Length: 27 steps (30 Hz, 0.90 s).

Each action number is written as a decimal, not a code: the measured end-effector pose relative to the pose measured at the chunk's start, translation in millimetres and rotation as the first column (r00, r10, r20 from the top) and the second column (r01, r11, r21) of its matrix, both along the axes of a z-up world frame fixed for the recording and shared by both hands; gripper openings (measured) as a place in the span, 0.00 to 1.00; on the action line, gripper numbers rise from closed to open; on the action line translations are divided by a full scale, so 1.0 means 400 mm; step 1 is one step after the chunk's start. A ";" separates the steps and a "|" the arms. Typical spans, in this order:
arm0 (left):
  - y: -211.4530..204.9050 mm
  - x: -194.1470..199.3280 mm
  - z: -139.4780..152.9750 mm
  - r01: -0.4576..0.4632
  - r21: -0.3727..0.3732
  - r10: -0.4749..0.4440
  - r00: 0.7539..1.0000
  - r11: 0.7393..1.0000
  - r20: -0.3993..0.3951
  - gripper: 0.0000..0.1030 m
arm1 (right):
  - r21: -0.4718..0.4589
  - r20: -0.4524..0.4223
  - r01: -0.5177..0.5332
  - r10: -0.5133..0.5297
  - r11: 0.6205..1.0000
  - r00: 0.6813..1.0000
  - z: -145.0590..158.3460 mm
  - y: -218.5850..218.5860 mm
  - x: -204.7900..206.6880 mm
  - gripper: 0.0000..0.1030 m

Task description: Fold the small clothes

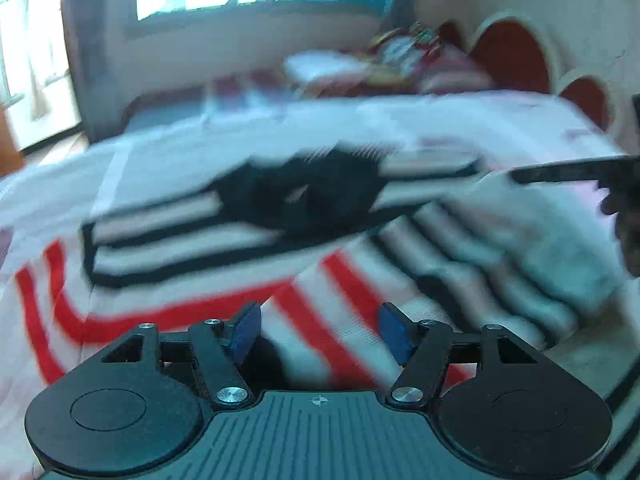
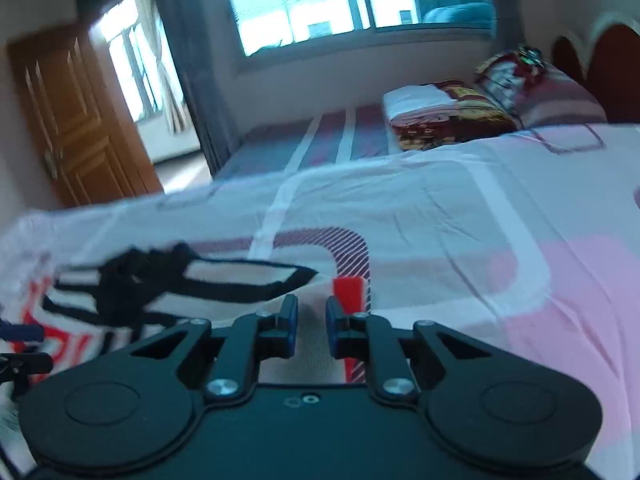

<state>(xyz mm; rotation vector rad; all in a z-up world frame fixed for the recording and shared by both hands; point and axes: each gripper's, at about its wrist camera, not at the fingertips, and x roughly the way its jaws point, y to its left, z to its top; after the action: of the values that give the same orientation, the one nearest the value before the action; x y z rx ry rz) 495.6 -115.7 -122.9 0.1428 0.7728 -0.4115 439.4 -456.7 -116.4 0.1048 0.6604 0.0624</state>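
On the pale pink and white patterned bedspread (image 2: 440,208) lies the small white garment with black and red stripes and a black spider-like print (image 1: 248,216), spread flat just ahead of both my tools. My left gripper (image 1: 319,330) has its blue pads (image 1: 245,330) standing well apart, nothing between them, only the red-striped part of the cloth showing beyond the gap. My right gripper (image 2: 312,326) has its pads drawn close together with a narrow slit left between; I see no cloth pinched there, though the garment's edge lies right beneath the tips. From the left wrist view, much is smeared by blur, and a dark finger of my other tool reaches in from the right edge. Farther up the bed sits a stack of folded red and white bedding (image 2: 444,114), near the arched red headboard (image 2: 616,64). Beyond are a window and a brown wooden door (image 2: 76,120).
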 end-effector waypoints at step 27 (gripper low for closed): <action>-0.026 -0.068 0.049 0.054 0.001 -0.054 0.993 0.999 0.104 0.80 | -0.031 -0.001 -0.076 0.076 0.997 0.997 0.028 0.090 -0.255 0.18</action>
<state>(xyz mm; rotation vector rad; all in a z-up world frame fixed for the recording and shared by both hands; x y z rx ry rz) 468.4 -126.3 -103.2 0.1822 0.6675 -0.4524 337.5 -420.7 -105.4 0.0496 0.6645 0.1253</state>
